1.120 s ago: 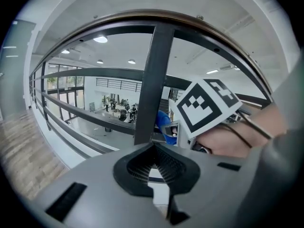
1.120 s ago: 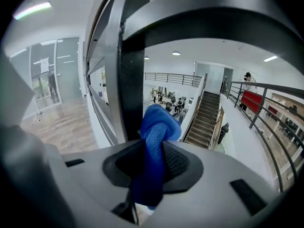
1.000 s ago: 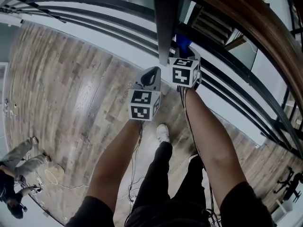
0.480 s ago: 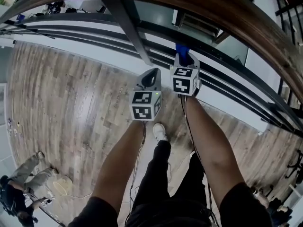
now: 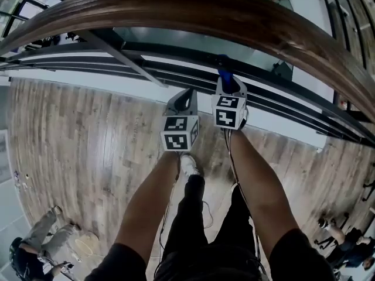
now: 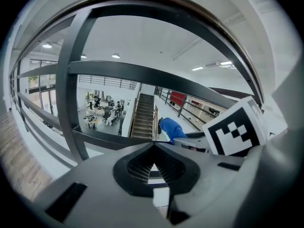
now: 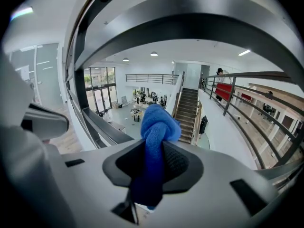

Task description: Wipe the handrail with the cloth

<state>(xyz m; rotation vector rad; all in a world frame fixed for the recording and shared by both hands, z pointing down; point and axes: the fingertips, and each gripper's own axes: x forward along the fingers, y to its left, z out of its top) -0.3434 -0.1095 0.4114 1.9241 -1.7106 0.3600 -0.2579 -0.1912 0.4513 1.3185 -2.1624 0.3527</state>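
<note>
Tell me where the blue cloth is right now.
The blue cloth is clamped in the jaws of the right gripper; in the head view it shows right of centre, below the wooden handrail.

Black short sleeves, black trousers, one white shoe; thin dark cables trail beside the legs.

**A:** ok, what's in the background though?

**B:** Stairs going down to a lower hall. Left of the foot of the stairs there's desks with people round them. Right of the stairs, a red panel on a railing, with a person right by it. Ceiling light above the stairs, wood floor well off to their left.
</note>
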